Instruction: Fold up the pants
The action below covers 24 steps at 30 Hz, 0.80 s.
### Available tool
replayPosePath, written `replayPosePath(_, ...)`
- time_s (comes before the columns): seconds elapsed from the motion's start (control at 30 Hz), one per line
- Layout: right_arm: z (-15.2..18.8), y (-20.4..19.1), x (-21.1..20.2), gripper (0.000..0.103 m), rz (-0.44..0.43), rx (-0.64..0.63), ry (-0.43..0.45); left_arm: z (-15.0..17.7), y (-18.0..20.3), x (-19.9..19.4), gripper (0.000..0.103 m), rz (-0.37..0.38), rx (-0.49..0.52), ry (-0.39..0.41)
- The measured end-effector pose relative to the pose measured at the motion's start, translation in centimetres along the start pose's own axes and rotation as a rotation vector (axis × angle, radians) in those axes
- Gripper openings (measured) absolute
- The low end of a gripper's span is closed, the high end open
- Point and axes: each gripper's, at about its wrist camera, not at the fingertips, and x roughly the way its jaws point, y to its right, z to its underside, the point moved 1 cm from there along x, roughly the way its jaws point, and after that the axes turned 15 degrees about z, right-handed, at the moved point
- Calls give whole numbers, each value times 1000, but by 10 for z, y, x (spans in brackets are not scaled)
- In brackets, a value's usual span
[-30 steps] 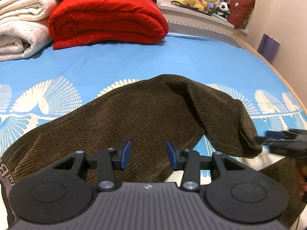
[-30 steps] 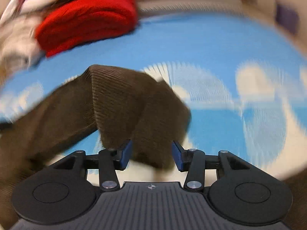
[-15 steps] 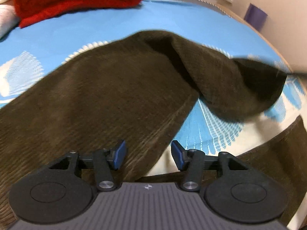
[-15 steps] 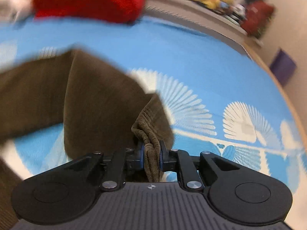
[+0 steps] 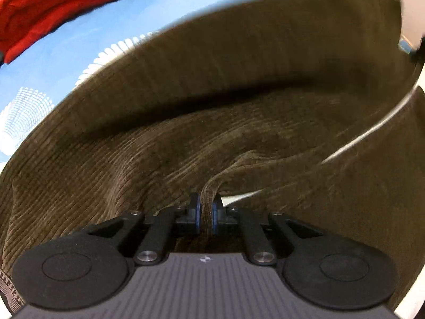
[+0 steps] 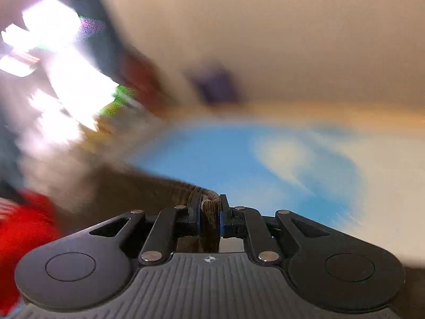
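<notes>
Pinching a raised fold of the brown corduroy pants [image 5: 239, 133] between the blue pads [image 5: 197, 214] of the left gripper [image 5: 205, 214], jaws closing, the fabric already squeezed tight from both sides. Seen from the left wrist: ribbed cloth filling nearly the whole view, one thick ridge rising straight up out of the pads, a deep dark crease running across the middle, another layer of the same cloth arching above it. Lying on the blue bed sheet [image 5: 87, 37] with its white fan pattern, visible only at the upper left. Behind that, at the top left corner, a folded red blanket [image 5: 47, 8]. Along the right side, a thin pale strip between two brown layers; cannot tell if sheet or lining.

Clamped as well in the right gripper [image 6: 209, 219]: a narrow bunch of the pants [image 6: 209, 220], several layers together, standing upright between nearly closed jaws. From there, brown cloth trailing away to the left, strongly blurred. Beyond the fingers, the blue sheet [image 6: 225, 164] with a pale blurred patch, a beige wall [image 6: 265, 40] above, a bright white glare at the left, a smear of the red blanket [image 6: 24, 239] at the lower left. Small dark purple shape near the wall, too blurred to name.
</notes>
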Motion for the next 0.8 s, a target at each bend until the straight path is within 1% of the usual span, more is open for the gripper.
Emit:
replayPosePath(0.03, 7, 13, 21, 12, 27, 30, -86, 1, 0, -2, 9, 10, 5, 0)
replayPosePath(0.07, 13, 21, 38, 13, 12, 33, -150, 2, 0, -3, 9, 17, 10, -4)
replayPosePath(0.1, 17, 22, 50, 13, -11, 1, -181, 3, 2, -4, 9, 20, 25, -9)
replayPosePath(0.17, 21, 23, 56, 13, 10, -62, -146, 3, 3, -9, 9, 19, 46, -7)
replayPosePath(0.23, 17, 24, 59, 13, -33, -60, -153, 4, 3, -13, 9, 23, 54, -3)
replayPosePath(0.3, 4, 26, 52, 12, -66, -39, -145, 0, 1, -14, 9, 24, 53, 1)
replayPosePath(0.37, -13, 17, 44, 12, -142, -24, -122, -1, 0, -18, 9, 14, 45, 27)
replayPosePath(0.4, -22, 12, 31, 12, -217, 0, -92, -1, -2, -21, 9, 18, 32, 39)
replayPosePath(0.43, -34, 6, 19, 12, -311, 7, -37, -3, -2, -22, 9, 28, 25, 44)
replayPosePath(0.47, -43, 3, 0, 12, -369, -4, 47, -2, -1, -22, 9, 36, 25, 44)
replayPosePath(0.5, -50, 0, -17, 12, -384, -14, 140, 2, 2, -22, 9, 47, 32, 39)
replayPosePath(0.53, -53, 3, -18, 12, -355, 10, 159, 4, 4, -22, 9, 60, 47, 30)
replayPosePath(0.57, -52, 11, -5, 12, -271, 48, 117, 6, 6, -22, 9, 73, 59, 20)
replayPosePath(0.6, -47, 21, 13, 12, -184, 78, 54, 9, 8, -21, 9, 85, 74, 3)
replayPosePath(0.63, -36, 31, 33, 12, -73, 81, -16, 11, 10, -20, 9, 89, 86, -10)
replayPosePath(0.67, -25, 39, 49, 12, 1, 54, -61, 13, 11, -20, 9, 97, 97, -19)
replayPosePath(0.7, -18, 44, 60, 12, 39, 29, -85, 15, 12, -20, 9, 109, 106, -22)
replayPosePath(0.73, -13, 49, 70, 12, 49, 16, -114, 17, 12, -22, 10, 109, 115, -21)
replayPosePath(0.77, -12, 53, 74, 12, 36, 29, -125, 18, 12, -23, 10, 110, 121, -16)
replayPosePath(0.8, -12, 53, 73, 12, 12, 28, -107, 19, 11, -25, 13, 124, 116, -11)
